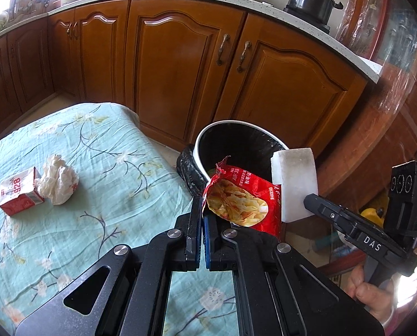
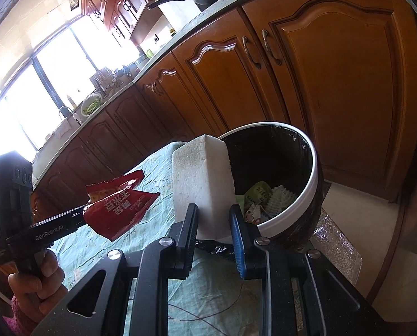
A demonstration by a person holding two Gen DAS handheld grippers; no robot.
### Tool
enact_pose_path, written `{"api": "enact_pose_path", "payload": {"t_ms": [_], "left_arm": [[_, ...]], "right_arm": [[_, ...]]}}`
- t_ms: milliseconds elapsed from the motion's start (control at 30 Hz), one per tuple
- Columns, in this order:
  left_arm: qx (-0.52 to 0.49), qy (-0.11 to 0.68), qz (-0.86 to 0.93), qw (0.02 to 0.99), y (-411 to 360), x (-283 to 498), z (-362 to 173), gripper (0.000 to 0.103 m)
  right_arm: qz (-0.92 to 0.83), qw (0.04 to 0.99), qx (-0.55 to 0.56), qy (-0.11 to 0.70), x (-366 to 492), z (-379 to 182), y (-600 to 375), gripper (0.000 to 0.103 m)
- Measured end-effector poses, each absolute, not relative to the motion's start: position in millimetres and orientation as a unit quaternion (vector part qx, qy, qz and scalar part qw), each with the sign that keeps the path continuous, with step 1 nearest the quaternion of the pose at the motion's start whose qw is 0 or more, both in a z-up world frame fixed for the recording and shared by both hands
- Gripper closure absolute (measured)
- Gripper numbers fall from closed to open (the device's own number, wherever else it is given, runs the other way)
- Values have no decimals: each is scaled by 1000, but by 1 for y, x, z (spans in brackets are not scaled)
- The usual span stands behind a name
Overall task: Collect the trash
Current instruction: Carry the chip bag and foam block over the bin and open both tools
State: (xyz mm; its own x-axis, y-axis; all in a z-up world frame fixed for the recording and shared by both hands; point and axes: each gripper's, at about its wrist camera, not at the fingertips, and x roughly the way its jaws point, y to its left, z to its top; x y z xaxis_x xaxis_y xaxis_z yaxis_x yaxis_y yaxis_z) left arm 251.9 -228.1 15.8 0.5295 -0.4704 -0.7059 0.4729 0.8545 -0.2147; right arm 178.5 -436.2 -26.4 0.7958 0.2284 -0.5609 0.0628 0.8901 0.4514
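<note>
My left gripper is shut on the edge of a red chip bag, held up near the rim of the white trash bin with a black liner. My right gripper is shut on a white foam block, which hangs just in front of the bin. In the right wrist view the chip bag is to the left in the other gripper. Wrappers and paper lie at the bin's bottom. A red-and-white carton and a crumpled white tissue lie on the table's left side.
The table wears a light green flowered cloth and the bin stands off its far right corner. Brown wooden cabinets run behind, with a pot on the counter. A person's hand holds the right gripper's handle.
</note>
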Motion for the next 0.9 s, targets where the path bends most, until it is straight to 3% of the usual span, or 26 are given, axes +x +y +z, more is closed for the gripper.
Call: {"api": "enact_pose_path", "payload": {"t_ms": [900], "left_arm": [[45, 421, -290, 858, -308, 295, 5, 102]], "right_arm": [[-3, 915, 213, 344, 217, -33, -476, 79]]}}
